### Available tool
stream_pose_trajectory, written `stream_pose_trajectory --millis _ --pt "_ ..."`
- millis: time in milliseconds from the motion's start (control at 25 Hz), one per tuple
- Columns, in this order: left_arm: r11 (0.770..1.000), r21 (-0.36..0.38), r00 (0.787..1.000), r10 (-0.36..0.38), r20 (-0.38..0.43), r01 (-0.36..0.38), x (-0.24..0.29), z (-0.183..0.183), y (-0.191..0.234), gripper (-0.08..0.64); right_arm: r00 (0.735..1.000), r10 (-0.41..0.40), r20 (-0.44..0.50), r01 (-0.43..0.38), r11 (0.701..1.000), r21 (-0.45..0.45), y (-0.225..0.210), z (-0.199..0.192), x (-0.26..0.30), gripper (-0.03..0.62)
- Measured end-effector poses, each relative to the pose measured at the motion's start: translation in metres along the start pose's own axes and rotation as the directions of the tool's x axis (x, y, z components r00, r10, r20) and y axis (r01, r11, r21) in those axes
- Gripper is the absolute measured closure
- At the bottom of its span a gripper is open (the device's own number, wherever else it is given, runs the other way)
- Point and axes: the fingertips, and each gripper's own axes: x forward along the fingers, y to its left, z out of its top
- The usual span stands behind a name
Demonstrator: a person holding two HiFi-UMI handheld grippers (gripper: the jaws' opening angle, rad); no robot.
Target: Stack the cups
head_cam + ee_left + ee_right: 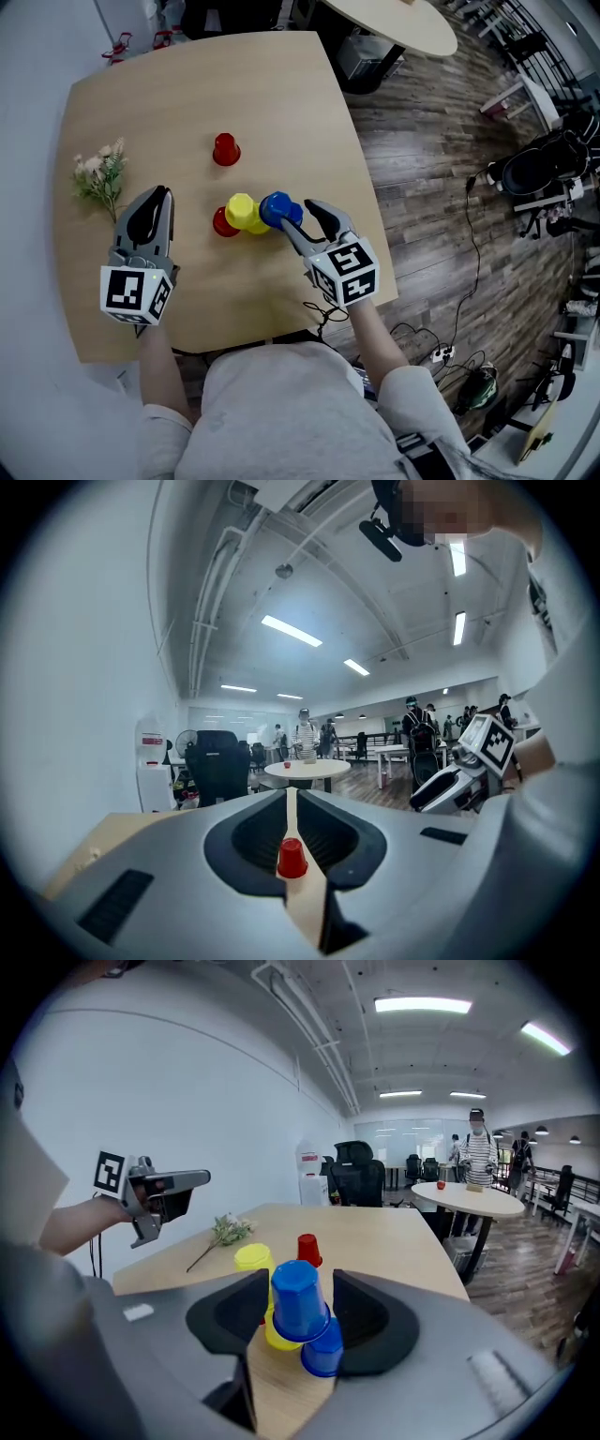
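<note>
Pale wood tabletop (281, 103), open office behind it. Right hand-held gripper (296, 217): I read the jaws as wide, with an upside-down blue cup (298, 1299) between them. The cup is tilted and I see a thin gap at each pad, so it isn't squeezed. It sits on a second blue cup (327, 1354) just below it. Right against that pile, on this gripper's left, is a yellow cup (242, 212), with a red cup (220, 223) tucked at its far left side. Further ahead of the right gripper, well apart from the cluster, a lone red cup (225, 150) stands mouth down. Left hand-held gripper (157, 195): jaws together, nothing in them. It is held over the tabletop left of the cluster, with the lone red cup ahead of its tips. A flower sprig (101, 176) lies just left of that gripper.
</note>
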Motion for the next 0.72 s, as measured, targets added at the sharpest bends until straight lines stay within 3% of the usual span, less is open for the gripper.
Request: stream_pose_trajectory --millis 200,360,720 --pt "0.994 0.049 0.993 -0.092 -0.079 0.096 0.054 -0.018 0.001 0.433 0.999 -0.047 0.011 0.046 0.998 0.043 -0.015 -0.005 -0.021 0.367" --pt "0.989 0.012 0.977 -0.146 -0.153 0.15 0.099 -0.049 0.001 0.385 0.996 -0.084 0.009 0.083 0.993 0.081 -0.026 -0.011 -0.032 0.367" --pt "0.985 -0.045 0.929 -0.17 -0.33 0.164 0.172 -0.138 0.003 0.326 0.988 -0.155 -0.028 0.157 0.976 0.149 -0.047 -0.028 -0.044 0.368"
